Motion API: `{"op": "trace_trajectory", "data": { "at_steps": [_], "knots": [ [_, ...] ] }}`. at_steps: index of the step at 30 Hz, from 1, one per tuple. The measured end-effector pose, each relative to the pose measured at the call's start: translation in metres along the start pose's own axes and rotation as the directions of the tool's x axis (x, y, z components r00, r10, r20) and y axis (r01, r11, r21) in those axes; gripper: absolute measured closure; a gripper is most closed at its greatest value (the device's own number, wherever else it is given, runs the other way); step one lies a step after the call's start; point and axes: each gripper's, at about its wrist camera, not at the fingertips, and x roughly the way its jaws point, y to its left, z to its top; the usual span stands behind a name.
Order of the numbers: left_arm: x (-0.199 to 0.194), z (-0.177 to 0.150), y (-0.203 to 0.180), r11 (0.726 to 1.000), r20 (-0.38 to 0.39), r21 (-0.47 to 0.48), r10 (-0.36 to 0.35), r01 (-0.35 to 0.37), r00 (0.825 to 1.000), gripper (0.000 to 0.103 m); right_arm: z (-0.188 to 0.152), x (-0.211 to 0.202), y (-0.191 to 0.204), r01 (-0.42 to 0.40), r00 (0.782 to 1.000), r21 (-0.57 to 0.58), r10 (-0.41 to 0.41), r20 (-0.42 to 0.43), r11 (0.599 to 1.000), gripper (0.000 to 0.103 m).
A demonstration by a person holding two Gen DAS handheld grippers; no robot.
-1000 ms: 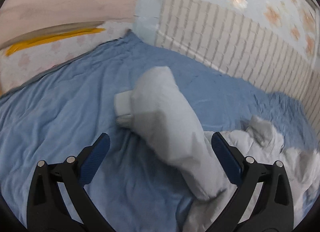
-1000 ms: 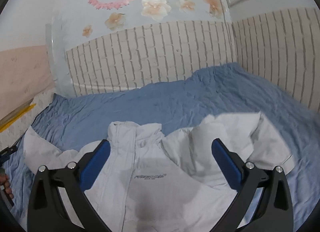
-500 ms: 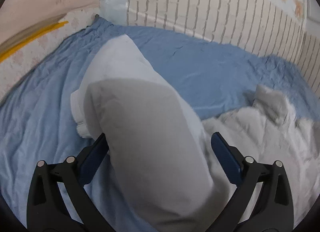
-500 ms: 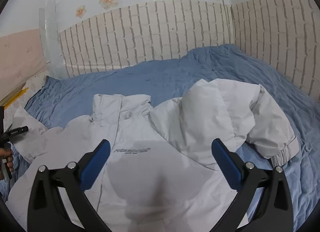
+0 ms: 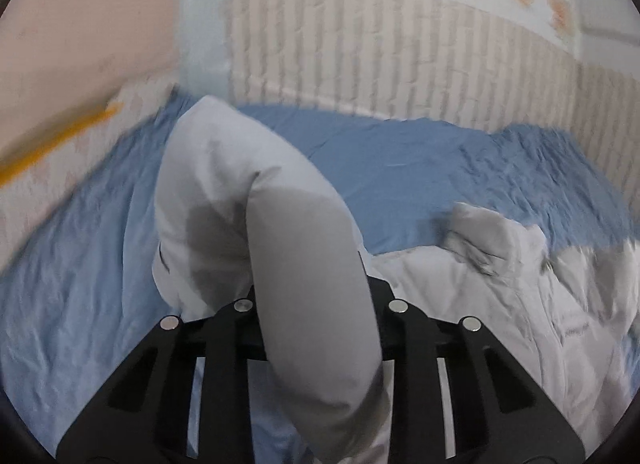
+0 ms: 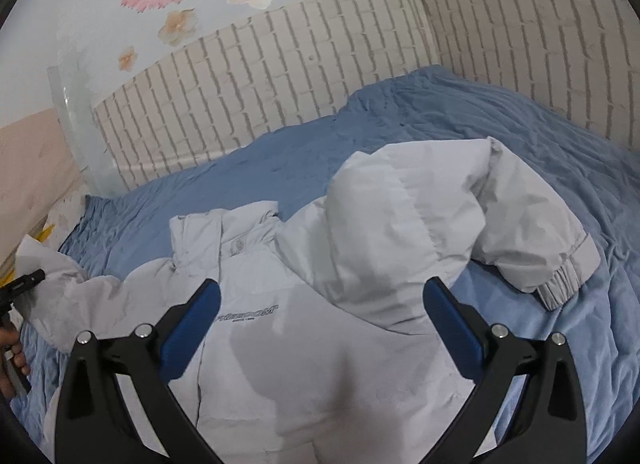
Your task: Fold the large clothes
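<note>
- Jacket point(image 6: 280, 344): a pale grey padded one, lying chest-up on the blue bed sheet point(image 6: 440, 123), collar point(image 6: 224, 232) toward the far brick-patterned wall point(image 6: 280, 75), printed logo on the chest just beyond the right claw.
- Judged by its puffy folds, it is soft, bulky and light; the filling will likely spring back, so each fold probably needs pressing flat. The smooth shell looks somewhat slippery.
- Right sleeve point(image 6: 460, 215) is bunched in a hump on the right, its ribbed cuff point(image 6: 568, 276) resting on the sheet; that cuff looks like the firmest place to pinch.
- Left sleeve point(image 5: 248, 203) rises in an arch from the left claw point(image 5: 316, 304), whose jaws have just been closing and now clamp a thick wad of it; the pads are hidden by the fabric.
- A mid-sleeve grip lets the free end droop, so carrying it across the chest may leave the cuff trailing.
- Right claw point(image 6: 320, 324) hovers wide open over the chest, holding nothing.
- At the far left edge of the right view, part of a hand point(image 6: 12, 356) shows with the left tool.
</note>
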Motion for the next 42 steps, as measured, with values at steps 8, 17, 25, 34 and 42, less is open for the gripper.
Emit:
{"op": "trace_trajectory", "data": {
  "at_steps": [8,17,25,34,42],
  "knots": [
    [-0.034,-0.016,-0.164,0.933,0.054,0.348,-0.122,0.096,0.991,0.045,0.004,-0.004,-0.005,0.0,1.0,0.011,0.0,0.012,1.0,0.002],
    [-0.089,-0.108,-0.223,0.891,0.06,0.411,-0.238,0.193,0.969,0.003,0.001,-0.001,-0.005,0.023,1.0,-0.006,-0.023,0.01,1.0,0.002],
    [-0.076,-0.073,-0.098,0.994,0.081,-0.043,-0.099,0.103,0.992,0.003,-0.007,0.002,0.024,-0.013,1.0,-0.068,0.012,-0.007,0.998,0.002],
    [-0.056,-0.083,-0.025,0.987,-0.012,-0.157,-0.023,0.021,1.0,0.003,-0.009,0.006,0.107,-0.087,0.996,-0.238,0.09,0.002,0.967,0.002],
    [-0.032,-0.083,0.004,0.971,-0.054,-0.228,-0.089,0.075,0.995,0.003,0.012,0.061,0.238,-0.145,0.989,-0.349,0.147,-0.02,0.926,0.002]
  ]
}}
